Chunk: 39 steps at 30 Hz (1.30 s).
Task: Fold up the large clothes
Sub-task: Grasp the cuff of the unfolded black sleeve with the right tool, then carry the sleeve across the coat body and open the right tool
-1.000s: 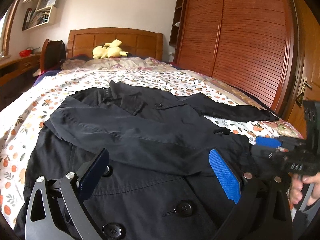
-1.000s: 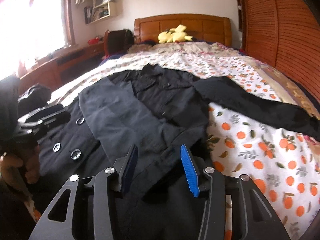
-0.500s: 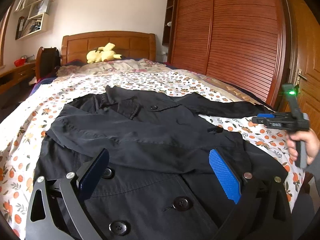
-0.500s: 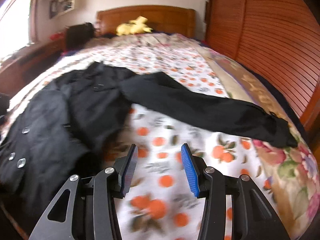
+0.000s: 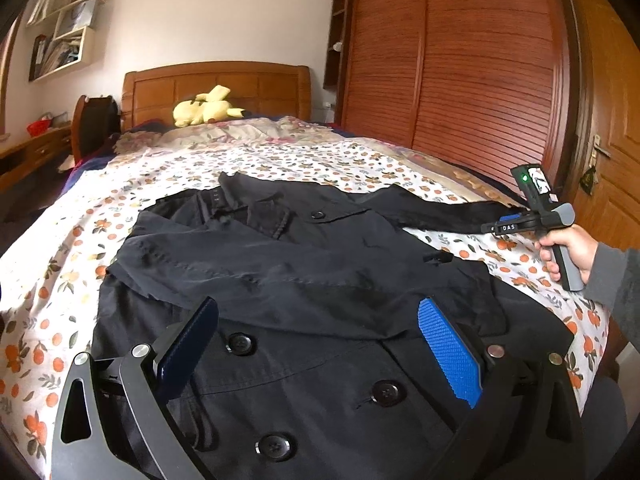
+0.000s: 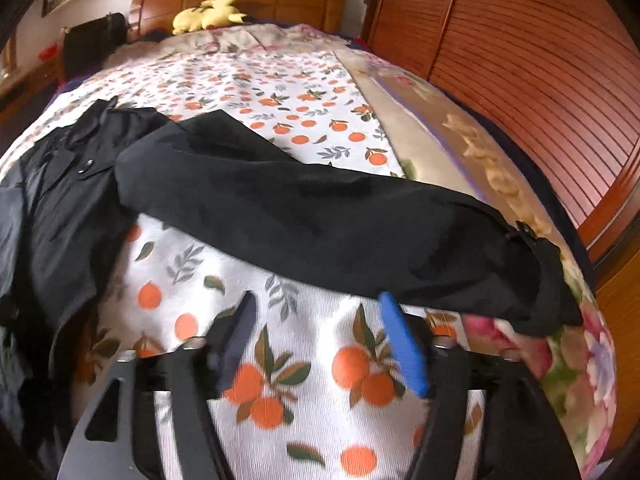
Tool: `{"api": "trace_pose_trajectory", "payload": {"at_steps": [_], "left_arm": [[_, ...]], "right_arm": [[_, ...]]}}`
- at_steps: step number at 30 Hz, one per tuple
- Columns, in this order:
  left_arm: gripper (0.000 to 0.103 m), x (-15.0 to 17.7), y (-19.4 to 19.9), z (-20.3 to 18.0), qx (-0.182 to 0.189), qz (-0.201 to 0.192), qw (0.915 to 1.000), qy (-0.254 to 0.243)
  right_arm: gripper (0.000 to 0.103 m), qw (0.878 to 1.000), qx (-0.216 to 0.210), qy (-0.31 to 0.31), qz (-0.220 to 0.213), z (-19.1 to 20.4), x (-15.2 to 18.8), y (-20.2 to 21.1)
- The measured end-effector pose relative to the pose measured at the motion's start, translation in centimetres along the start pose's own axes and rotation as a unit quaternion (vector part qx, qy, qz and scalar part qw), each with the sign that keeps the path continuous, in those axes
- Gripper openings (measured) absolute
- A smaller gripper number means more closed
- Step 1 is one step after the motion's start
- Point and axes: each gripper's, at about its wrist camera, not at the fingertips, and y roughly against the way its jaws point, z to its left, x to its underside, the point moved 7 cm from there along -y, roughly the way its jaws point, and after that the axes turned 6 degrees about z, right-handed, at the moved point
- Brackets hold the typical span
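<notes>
My big black button-up coat [image 5: 304,320] lies flat on the bed with the white orange-print sheet [image 6: 280,92]. One sleeve is folded across its chest. The other long black sleeve [image 6: 328,232] sticks out sideways toward the bed's edge. My right claw [image 6: 316,344] has just been opening its jaws, and nothing is between them; it hangs over the sheet just short of that sleeve. My left claw [image 5: 320,344] is spread wide over the coat's front, holding nothing. I think the sleeve comes next. I should pinch it near the cuff, grab both layers, lift a little, and lay it straight across the chest so it does not bunch.
</notes>
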Motion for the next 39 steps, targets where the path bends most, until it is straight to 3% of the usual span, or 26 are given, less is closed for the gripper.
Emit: {"api": "trace_pose_trajectory", "payload": {"at_steps": [3, 6, 8, 11, 12, 14, 18, 23, 31, 39], "left_arm": [[0.101, -0.1, 0.0, 0.7, 0.003, 0.003, 0.9999, 0.012], [0.101, -0.1, 0.1, 1.1, 0.0, 0.003, 0.9999, 0.015], [0.101, -0.2, 0.1, 1.3, -0.002, 0.004, 0.9999, 0.014], [0.101, -0.3, 0.2, 1.8, -0.005, 0.003, 0.9998, 0.017], [0.101, -0.3, 0.2, 2.0, -0.005, 0.003, 0.9998, 0.018], [0.101, -0.3, 0.2, 2.4, -0.009, 0.005, 0.9997, 0.02], [0.101, -0.1, 0.2, 3.2, -0.014, 0.009, 0.9995, 0.026], [0.101, -0.1, 0.4, 3.4, -0.017, 0.009, 0.9995, 0.024], [0.101, -0.2, 0.6, 3.2, -0.014, 0.009, 0.9996, 0.023], [0.101, -0.3, 1.5, 3.3, -0.008, 0.004, 0.9997, 0.025]], "right_arm": [[0.068, 1.0, 0.009, 0.016, 0.016, 0.6, -0.7, -0.9], [0.068, 0.997, 0.048, 0.052, 0.043, 0.9, -0.9, -2.4], [0.068, 0.995, 0.076, 0.043, 0.057, -0.1, -1.0, -3.3], [0.065, 0.994, 0.083, 0.028, 0.063, -1.5, -1.0, -3.8], [0.062, 0.994, 0.087, 0.026, 0.066, -2.0, -0.9, -4.0], [0.038, 0.993, 0.096, 0.021, 0.067, -2.8, -0.7, -4.0], [0.011, 0.992, 0.109, 0.003, 0.064, -3.8, -1.2, -4.0], [0.004, 0.993, 0.12, -0.002, 0.011, -3.4, -3.4, -1.3], [0.003, 0.994, 0.076, 0.035, -0.07, 1.8, -7.4, 5.2], [0.004, 0.983, -0.035, 0.094, -0.156, 13.2, -9.6, 12.0]]}}
